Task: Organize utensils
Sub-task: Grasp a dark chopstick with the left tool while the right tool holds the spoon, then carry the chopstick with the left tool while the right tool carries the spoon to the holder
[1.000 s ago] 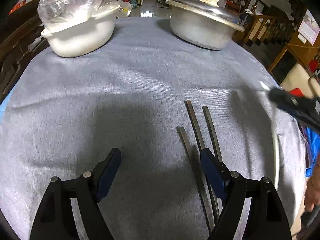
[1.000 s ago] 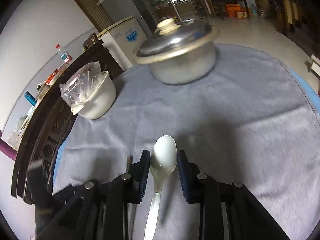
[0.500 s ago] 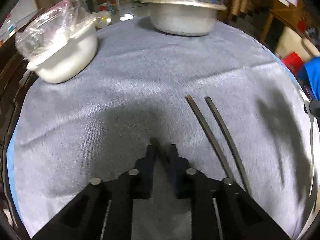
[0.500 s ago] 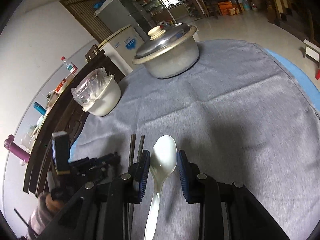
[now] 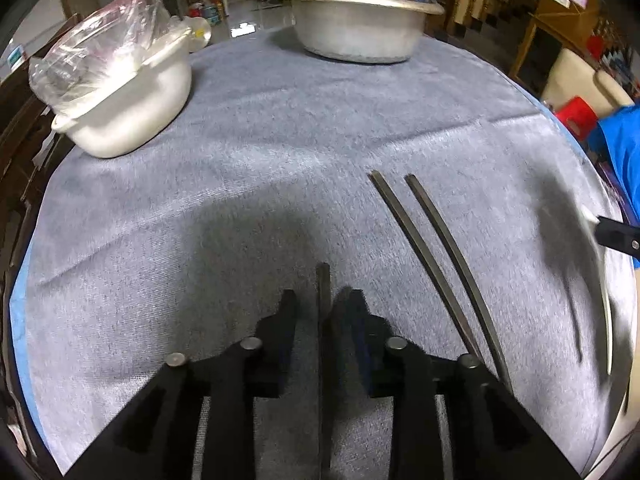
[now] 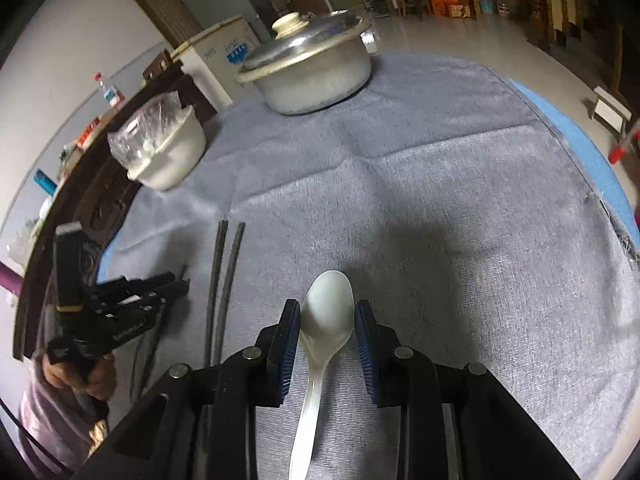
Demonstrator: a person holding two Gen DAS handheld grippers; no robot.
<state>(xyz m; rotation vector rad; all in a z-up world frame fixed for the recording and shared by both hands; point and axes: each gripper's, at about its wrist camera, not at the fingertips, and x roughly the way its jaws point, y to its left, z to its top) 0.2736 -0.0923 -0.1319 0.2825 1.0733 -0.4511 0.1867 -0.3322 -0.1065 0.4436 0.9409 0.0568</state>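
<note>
Writing: pale embossed lettering on the left claw's body in the right wrist view, too small to read. Blue print on the white chest freezer (image 6: 218, 54) against the far wall, not legible. Bottle with a red-and-white label (image 6: 107, 92) on the dark sideboard at left, text unreadable.

Left claw (image 5: 322, 300): jaws narrow, pinched on a single dark chopstick (image 5: 322, 280) whose tip pokes out just past the pads; the stick runs back between the fingers toward the camera. A hand (image 6: 82, 372) grips this claw's handle.

Right claw (image 6: 327, 312): jaws part-closed on the neck of a white spoon (image 6: 329, 304); the bowl juts forward beyond the pads, the handle trails back under the claw body.

Pair of dark chopsticks (image 5: 436, 248) lies side by side on the worktop, just right of the left claw and left of the right claw, tips pointing to the far side.

Worktop (image 5: 260, 168): round, draped with a grey cloth, blue edge beneath. Far side: lidded metal pot (image 5: 360, 24). Far left: white bowl (image 5: 132, 108) with a crumpled clear plastic bag in it.

Room: tiled floor, wooden furniture, cluttered shelves beyond; a blue sleeve (image 5: 624, 152) at right edge.
</note>
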